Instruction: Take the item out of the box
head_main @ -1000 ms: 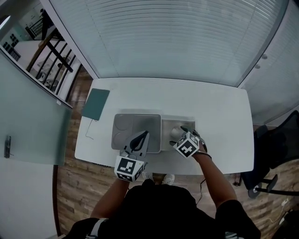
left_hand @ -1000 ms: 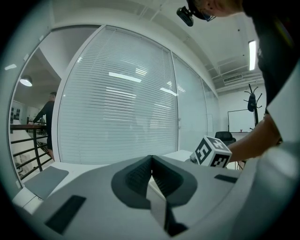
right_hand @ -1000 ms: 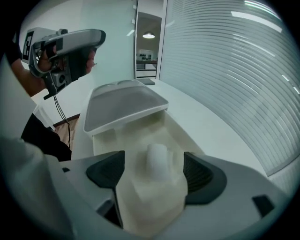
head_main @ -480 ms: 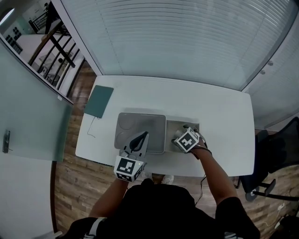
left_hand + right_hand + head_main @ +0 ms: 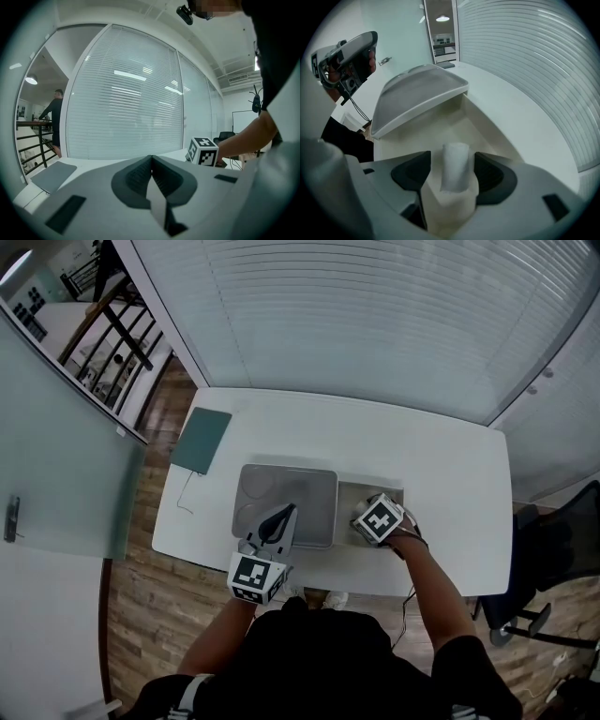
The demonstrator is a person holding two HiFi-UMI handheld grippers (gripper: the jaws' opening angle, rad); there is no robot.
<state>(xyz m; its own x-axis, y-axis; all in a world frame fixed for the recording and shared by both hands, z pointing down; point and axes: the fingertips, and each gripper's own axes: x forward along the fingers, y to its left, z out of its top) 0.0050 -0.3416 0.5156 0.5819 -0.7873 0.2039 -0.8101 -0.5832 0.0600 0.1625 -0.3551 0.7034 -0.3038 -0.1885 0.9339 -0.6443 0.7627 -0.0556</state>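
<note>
A white table (image 5: 450, 484) is seen across the middle of the head view. It is set on a wood-plank floor (image 5: 159, 615) and backed by a wide wall of pale slatted blinds (image 5: 375, 315) that fills the upper part of the frame. A frosted glass partition (image 5: 56, 474) is seen along the left edge, with a black railing (image 5: 112, 343) beyond it in the upper left corner. A black office chair (image 5: 553, 549) is placed at the right edge. A dark green pad (image 5: 202, 440) is laid flat near the table's upper left corner.

At the table's lower centre a pale box (image 5: 349, 495) is stood open, with its grey lid (image 5: 300, 498) folded out flat to the left of it. The item, a white cylinder (image 5: 455, 164), is seen in the right gripper view standing upright on a cream moulded insert (image 5: 450, 201) inside the box, which is hidden under the marker cube in the head view.

The right gripper (image 5: 368, 519) is pointed steeply down into the box. Its jaws are set either side of the cylinder and have just been closing, but a narrow gap is left at each pad, so nothing is clamped.

The left gripper (image 5: 278, 518) is held over the lid's lower edge, with its jaws brought together on nothing. In its view a standing person (image 5: 55, 117) is visible by the railing at far left.
</note>
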